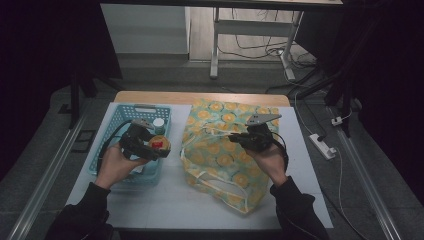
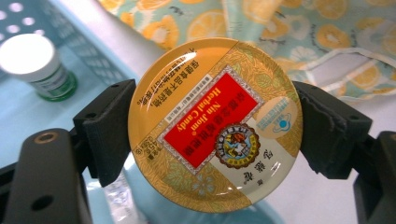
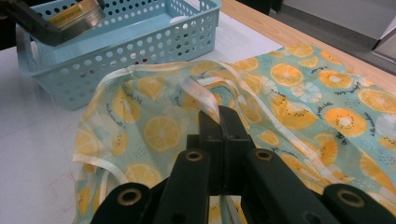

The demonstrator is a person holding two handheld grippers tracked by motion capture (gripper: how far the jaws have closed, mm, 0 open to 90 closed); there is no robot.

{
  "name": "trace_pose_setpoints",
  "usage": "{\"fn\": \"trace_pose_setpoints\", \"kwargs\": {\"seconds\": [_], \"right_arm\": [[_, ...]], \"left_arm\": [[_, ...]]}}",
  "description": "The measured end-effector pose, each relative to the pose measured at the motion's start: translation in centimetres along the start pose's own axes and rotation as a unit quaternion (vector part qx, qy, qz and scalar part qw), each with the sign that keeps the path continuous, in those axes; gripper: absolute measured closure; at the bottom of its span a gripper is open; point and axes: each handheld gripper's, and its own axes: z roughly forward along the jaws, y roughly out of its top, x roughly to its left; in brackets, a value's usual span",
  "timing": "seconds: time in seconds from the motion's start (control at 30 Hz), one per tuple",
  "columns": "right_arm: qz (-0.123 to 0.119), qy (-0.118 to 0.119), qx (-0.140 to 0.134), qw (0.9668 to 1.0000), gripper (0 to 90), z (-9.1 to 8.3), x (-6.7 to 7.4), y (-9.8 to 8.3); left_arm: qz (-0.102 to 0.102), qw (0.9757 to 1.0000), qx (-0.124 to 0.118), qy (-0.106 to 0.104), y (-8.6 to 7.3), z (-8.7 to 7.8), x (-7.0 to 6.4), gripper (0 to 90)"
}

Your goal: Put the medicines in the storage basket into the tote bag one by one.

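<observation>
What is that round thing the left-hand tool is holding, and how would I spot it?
Look at the blue basket on the table's left side; the left gripper hangs over its right edge. Between the jaws sits a flat round candy tin, golden yellow with a red label. The only other item nearby, a small white-capped bottle in the basket, is green and upright.

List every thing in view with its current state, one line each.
Candy tin: lid on, clamped in left gripper.
Small bottle: upright, capped, in basket.
Basket: on table.
Bag: limp, rim pinched and lifted by right gripper.
</observation>
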Motion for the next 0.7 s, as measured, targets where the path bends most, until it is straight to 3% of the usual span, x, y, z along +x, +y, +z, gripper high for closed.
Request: {"fn": "trace_pose_setpoints", "kwargs": {"seconds": [0.7], "right_arm": [[-0.001,-0.002,0.001,1.0000,90.0,0.2,0.1,0.0]], "left_arm": [[0.043,0.9986,0.001,-0.032,1.4,2.3,-3.7,20.2]]}}
